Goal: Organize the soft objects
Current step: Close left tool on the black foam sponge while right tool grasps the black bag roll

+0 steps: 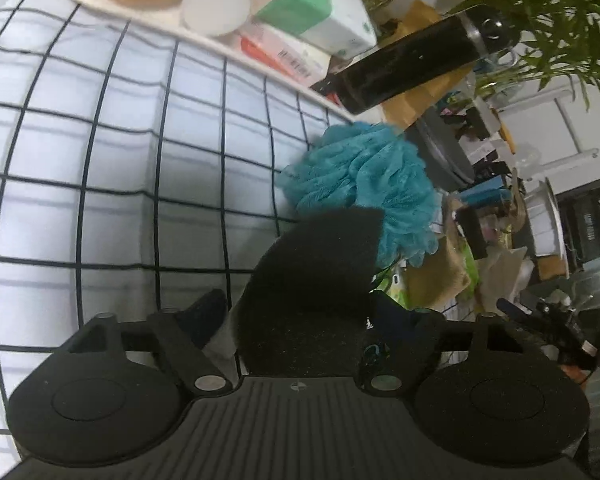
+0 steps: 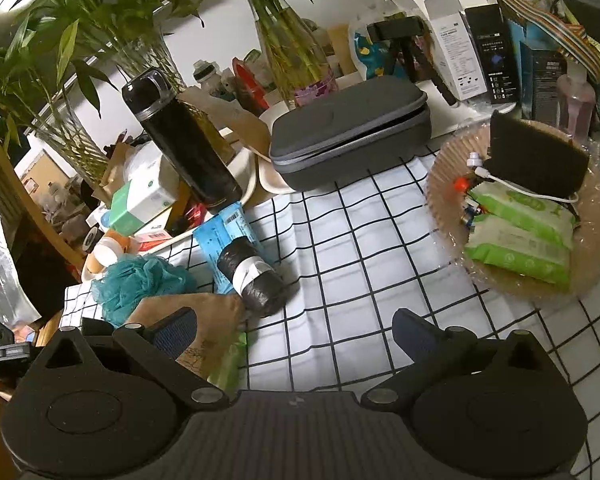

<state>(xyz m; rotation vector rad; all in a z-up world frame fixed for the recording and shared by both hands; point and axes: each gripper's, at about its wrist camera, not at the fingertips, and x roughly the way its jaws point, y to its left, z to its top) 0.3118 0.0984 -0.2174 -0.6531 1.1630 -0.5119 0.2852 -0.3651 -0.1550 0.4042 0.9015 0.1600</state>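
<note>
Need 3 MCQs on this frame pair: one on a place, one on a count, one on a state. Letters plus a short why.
1. Where does the grey zip case lie?
A. at the far edge of the checked cloth
B. in the basket
C. under the teal bath puff

2. How many green wipe packs lie in the round basket?
A. none
B. two
C. five

3. What is between the jaws of the left gripper?
A. nothing
B. a black bottle
C. a black sponge

Answers:
1 A: the case lies past the last squares of the cloth, in front of the plant vases.
2 B: two green packs lie side by side below the dark sponge in the basket.
3 C: the left wrist view shows the dark sponge filling the gap, with the teal bath puff behind it.
</note>
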